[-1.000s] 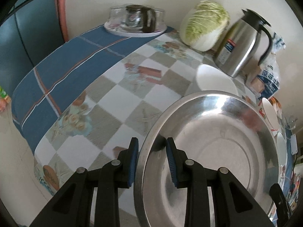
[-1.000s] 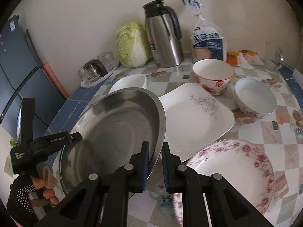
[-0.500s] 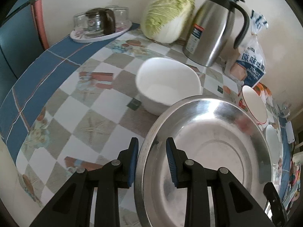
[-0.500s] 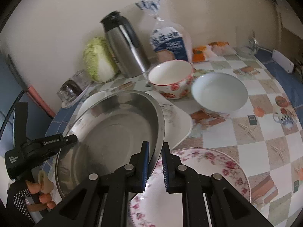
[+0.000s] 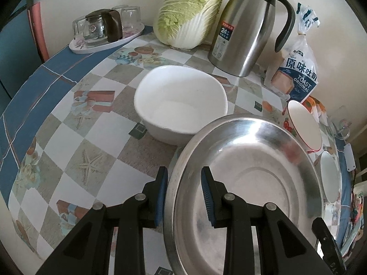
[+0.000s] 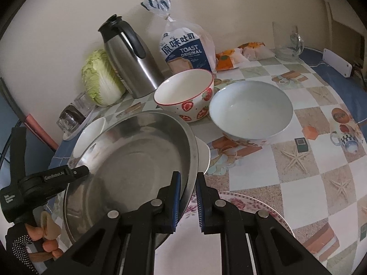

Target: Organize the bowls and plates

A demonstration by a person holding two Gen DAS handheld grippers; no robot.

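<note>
You hold the steel pan [image 5: 247,183] by its rim from both sides. Your left gripper [image 5: 184,197] is clamped on the rim nearest the white bowl [image 5: 181,105]; your right gripper [image 6: 188,200] pinches the opposite rim, above the flowered plate [image 6: 250,208]. The pan hangs just off the table [image 6: 309,160]. It looks stiff, light and slippery, so keep both grips on the rolled rim.

three bowls [image 6: 251,110], two plates [image 6: 252,208], one steel basin [image 5: 247,183], one thermos [image 5: 247,27]
</note>
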